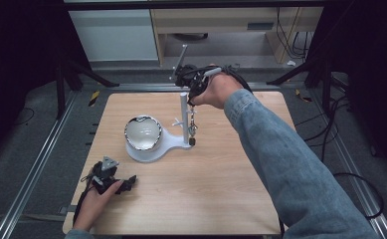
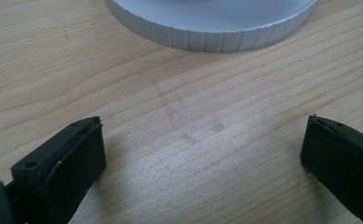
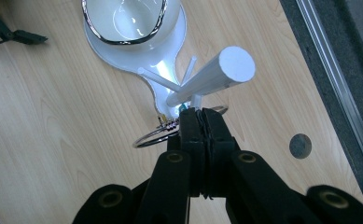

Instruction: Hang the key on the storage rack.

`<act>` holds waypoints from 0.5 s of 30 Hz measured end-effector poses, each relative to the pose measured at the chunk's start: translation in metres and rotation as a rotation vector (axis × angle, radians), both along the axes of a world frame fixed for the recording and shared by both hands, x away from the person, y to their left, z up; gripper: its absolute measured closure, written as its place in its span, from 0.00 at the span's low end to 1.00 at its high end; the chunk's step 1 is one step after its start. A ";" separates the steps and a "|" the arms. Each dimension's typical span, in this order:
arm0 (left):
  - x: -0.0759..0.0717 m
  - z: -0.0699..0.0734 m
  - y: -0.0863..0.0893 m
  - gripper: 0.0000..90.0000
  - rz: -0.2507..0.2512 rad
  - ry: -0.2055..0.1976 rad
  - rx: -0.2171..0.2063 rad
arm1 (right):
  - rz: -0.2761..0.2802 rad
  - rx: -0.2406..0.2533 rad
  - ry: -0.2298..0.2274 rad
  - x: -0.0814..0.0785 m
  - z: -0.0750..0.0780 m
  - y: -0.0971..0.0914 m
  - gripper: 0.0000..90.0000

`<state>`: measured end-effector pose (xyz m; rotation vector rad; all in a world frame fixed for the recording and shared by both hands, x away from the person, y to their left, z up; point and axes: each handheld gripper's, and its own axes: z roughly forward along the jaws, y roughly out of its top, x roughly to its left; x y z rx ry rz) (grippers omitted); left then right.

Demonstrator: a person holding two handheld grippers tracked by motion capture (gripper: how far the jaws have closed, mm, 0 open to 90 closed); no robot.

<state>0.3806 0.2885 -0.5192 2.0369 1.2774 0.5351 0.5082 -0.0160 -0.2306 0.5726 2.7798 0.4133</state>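
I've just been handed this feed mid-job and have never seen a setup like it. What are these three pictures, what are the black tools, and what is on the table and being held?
There is no robot here: a person holds a black two-jaw gripper in each hand, and each gripper carries its own camera.

The high view looks down on a wooden table from above the person's side. The left gripper rests low near the table's front left corner. The right gripper is raised over a white stand, which has an upright post with small pegs and a shiny bowl on its round base.

The left gripper view looks along that gripper's jaws: they are wide apart with bare wood between them and the stand's ribbed edge ahead.

The right gripper view looks down the post. Its jaws are pressed together on a metal ring with a small chain, beside the pegs.
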 end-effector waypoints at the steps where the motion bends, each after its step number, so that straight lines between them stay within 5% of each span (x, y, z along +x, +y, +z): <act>1: 0.000 0.000 0.000 0.00 0.000 0.000 0.000 | -0.003 0.004 0.002 0.000 -0.001 0.000 0.99; 15: 0.000 0.000 0.000 0.00 -0.001 0.000 0.000 | 0.001 0.019 0.034 0.001 -0.012 -0.001 0.98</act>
